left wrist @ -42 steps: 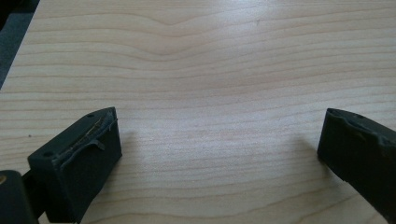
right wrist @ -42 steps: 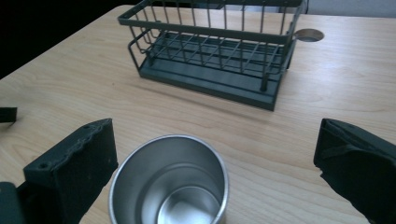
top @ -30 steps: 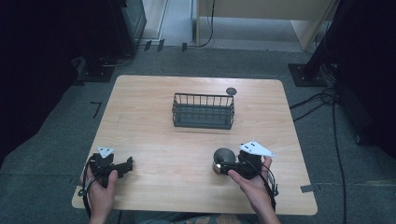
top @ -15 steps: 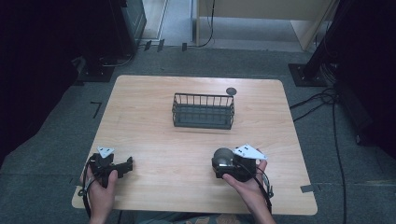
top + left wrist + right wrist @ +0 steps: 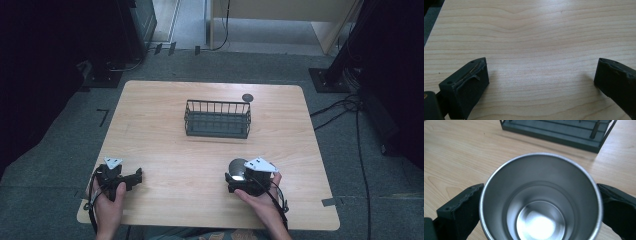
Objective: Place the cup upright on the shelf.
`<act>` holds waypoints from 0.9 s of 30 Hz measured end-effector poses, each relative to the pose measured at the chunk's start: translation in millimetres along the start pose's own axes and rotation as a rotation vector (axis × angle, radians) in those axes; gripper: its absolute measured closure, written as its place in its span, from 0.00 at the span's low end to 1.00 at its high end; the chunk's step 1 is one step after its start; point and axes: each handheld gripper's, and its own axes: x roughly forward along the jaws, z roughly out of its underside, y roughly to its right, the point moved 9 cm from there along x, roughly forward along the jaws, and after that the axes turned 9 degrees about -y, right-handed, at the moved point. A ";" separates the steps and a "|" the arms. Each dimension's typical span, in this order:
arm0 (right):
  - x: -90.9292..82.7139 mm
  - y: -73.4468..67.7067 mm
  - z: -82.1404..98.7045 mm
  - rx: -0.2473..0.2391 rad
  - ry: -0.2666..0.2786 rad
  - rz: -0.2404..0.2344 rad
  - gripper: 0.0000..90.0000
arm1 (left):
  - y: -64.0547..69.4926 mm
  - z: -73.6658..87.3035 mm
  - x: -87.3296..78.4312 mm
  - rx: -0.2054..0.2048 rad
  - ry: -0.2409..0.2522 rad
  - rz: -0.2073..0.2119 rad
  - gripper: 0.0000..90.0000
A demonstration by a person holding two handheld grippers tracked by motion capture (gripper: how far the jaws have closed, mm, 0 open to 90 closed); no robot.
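A shiny steel cup (image 5: 236, 167) stands at the front right of the wooden table (image 5: 160, 115), and my right gripper (image 5: 234, 176) is shut on it. In the right gripper view the two black jaws press the sides of the cup (image 5: 541, 202), and I look down into its bare inside. My left gripper (image 5: 136, 176) rests low at the front left of the table. It is open, with bare wood between the pads (image 5: 469, 82).
A dark wire basket (image 5: 217, 120) stands mid-table beyond the cup, also close ahead as the basket (image 5: 564, 132) in the right gripper view. A small dark disc (image 5: 247, 97) lies behind it near the far edge. Cables and stands ring the table on the floor.
My right gripper has shifted slightly left and toward the person with the cup in it. The left gripper has stayed put.
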 end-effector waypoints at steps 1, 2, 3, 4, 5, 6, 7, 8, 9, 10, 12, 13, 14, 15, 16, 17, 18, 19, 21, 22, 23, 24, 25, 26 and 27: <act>1.6 -0.5 1.3 -0.003 -0.010 0.003 0.00 | 0.0 0.0 0.0 0.000 0.000 0.000 0.00; 3.2 -0.9 2.3 -0.008 -0.015 0.008 0.02 | -0.1 0.0 0.0 0.001 0.000 0.000 0.00; 4.4 -1.0 3.1 -0.014 -0.018 0.015 0.04 | 0.0 0.0 0.0 0.000 0.000 0.000 0.00; 5.6 -1.1 3.9 -0.013 -0.021 0.025 0.07 | 0.0 0.0 0.0 0.000 0.000 0.000 0.00; 6.5 -0.3 4.6 -0.014 -0.024 0.038 0.09 | 0.0 0.0 0.0 0.000 0.000 0.000 0.00; 7.4 -0.3 5.4 -0.016 -0.029 0.039 0.12 | -0.1 0.0 0.0 0.001 0.000 0.000 0.00; 7.7 -0.8 5.9 -0.018 -0.031 0.034 0.16 | 0.0 0.0 0.0 0.000 0.000 0.000 0.00; 7.6 -1.3 6.1 -0.021 -0.029 0.039 0.17 | 0.0 0.0 0.0 0.000 0.000 0.000 0.00; 7.6 -0.7 6.5 -0.031 -0.031 0.053 0.19 | 0.0 0.0 0.0 0.000 0.000 0.000 0.00; 7.5 0.1 6.5 -0.032 -0.030 0.059 0.19 | 0.0 0.0 0.0 0.000 0.000 0.000 0.00; 7.1 1.3 6.1 -0.023 -0.030 0.058 0.20 | -0.1 0.0 0.0 0.001 0.000 0.000 0.00; 7.0 2.0 5.9 -0.020 -0.031 0.060 0.20 | 0.0 0.0 0.0 0.000 0.000 0.000 0.00; 6.9 2.8 5.8 -0.016 -0.032 0.063 0.20 | -0.1 0.0 0.0 0.001 0.000 0.000 0.00; 6.9 3.5 5.4 -0.012 -0.031 0.063 0.20 | 0.0 0.0 0.0 0.000 0.000 0.000 0.00; 6.9 3.9 5.1 -0.009 -0.033 0.060 0.20 | 0.0 0.0 0.0 0.001 0.000 0.000 0.00; 6.7 4.4 4.4 -0.006 -0.031 0.060 0.20 | -0.1 0.0 0.0 0.001 0.000 0.000 0.00; 6.1 4.4 3.5 -0.001 -0.029 0.060 0.20 | -0.1 0.0 0.0 0.001 0.000 0.000 0.00; 5.4 4.6 2.4 -0.003 -0.027 0.060 0.20 | -0.1 0.0 0.0 0.001 0.000 0.000 0.00; 3.8 4.4 -0.7 -0.002 -0.020 0.057 0.20 | -0.1 0.0 0.0 0.001 0.000 0.000 0.00; 3.0 4.4 -2.5 -0.001 -0.015 0.054 0.20 | -0.1 0.0 0.0 0.001 -0.001 0.000 0.00; 2.1 4.2 -4.3 0.001 -0.011 0.051 0.20 | -0.1 0.0 0.0 0.001 0.000 0.000 0.00; 1.4 4.2 -5.9 -0.001 -0.010 0.050 0.20 | 0.0 0.0 0.0 0.001 0.000 0.000 0.00; 0.9 3.9 -7.7 -0.002 -0.006 0.048 0.20 | -0.1 0.0 0.0 0.001 0.000 0.000 0.00; 0.4 3.7 -9.3 -0.004 -0.004 0.047 0.20 | -0.1 0.0 0.0 0.001 0.000 0.000 0.00; -0.2 3.3 -11.1 -0.005 -0.003 0.045 0.20 | -0.1 0.0 0.0 0.001 0.000 0.000 0.00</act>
